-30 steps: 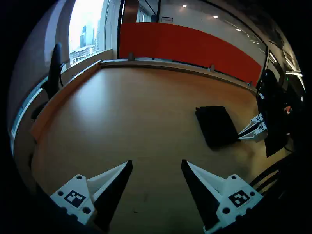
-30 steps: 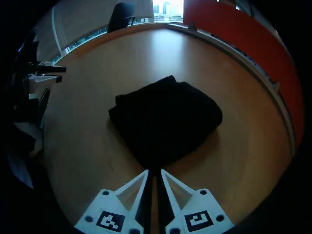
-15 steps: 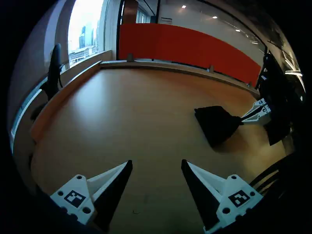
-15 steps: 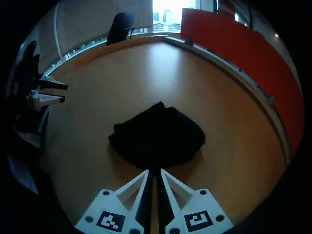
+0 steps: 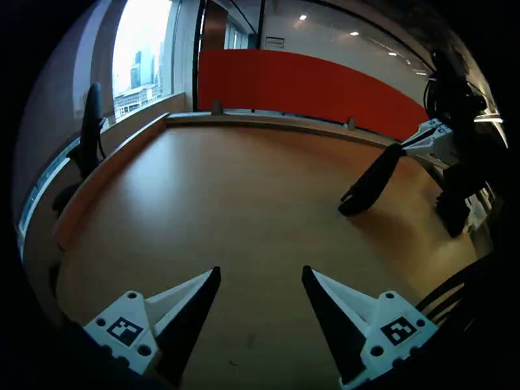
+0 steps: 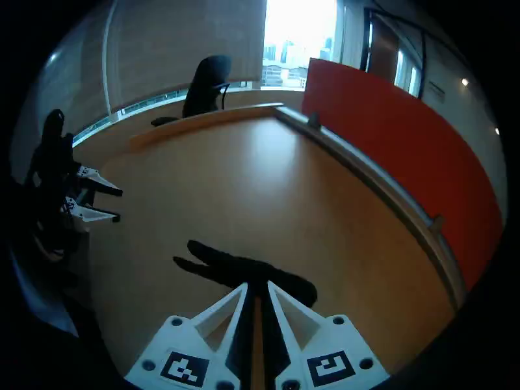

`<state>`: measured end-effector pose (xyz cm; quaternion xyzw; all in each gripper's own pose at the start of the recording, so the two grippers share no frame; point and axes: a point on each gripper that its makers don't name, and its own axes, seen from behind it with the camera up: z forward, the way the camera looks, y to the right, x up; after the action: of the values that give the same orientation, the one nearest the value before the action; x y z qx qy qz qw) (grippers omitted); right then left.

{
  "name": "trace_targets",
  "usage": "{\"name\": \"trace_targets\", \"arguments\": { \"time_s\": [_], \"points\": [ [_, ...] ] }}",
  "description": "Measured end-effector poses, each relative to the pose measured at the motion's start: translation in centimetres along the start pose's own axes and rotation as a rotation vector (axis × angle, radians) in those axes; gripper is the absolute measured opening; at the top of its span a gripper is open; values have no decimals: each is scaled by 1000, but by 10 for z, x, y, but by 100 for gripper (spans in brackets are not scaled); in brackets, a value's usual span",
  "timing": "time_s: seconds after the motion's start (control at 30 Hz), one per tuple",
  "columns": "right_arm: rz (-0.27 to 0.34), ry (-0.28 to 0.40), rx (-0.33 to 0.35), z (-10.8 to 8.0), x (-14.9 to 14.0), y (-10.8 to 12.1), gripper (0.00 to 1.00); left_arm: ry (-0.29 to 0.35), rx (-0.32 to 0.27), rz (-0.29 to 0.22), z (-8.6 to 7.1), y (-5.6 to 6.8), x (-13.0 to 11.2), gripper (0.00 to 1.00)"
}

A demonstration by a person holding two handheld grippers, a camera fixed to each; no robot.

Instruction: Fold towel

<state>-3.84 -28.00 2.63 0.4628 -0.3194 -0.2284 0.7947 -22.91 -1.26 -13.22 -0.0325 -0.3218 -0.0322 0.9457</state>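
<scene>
The setting is an office, most likely a high-rise meeting or desk area. A broad, light-brown wooden tabletop [image 5: 214,188] of laminate look runs into a corner, and a long red divider panel [image 5: 305,81], the kind that screens workstations, stands along its far edge. A black high-backed swivel chair [image 6: 207,81] stands beyond the tabletop beside a tall window [image 5: 140,65], through which city towers show. A beige roller blind [image 6: 188,45] covers the neighbouring pane, and small round recessed ceiling lights [image 5: 303,17] shine above a pale wall.
</scene>
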Motion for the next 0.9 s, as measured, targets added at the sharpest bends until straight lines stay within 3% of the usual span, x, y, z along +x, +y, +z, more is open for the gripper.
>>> {"name": "trace_targets", "arguments": {
  "time_s": [0.17,0.37,0.67,0.9],
  "points": [
    [-4,36,-18,-18,23,12,6,8,-5,2,1,1,6,93],
    [17,57,-35,-38,29,27,6,15,-17,8,2,5,13,93],
    [72,65,-64,-70,14,56,5,9,-28,31,7,13,17,93],
    [117,47,-110,-104,-14,89,5,4,-40,48,12,24,21,93]
  ]
}}
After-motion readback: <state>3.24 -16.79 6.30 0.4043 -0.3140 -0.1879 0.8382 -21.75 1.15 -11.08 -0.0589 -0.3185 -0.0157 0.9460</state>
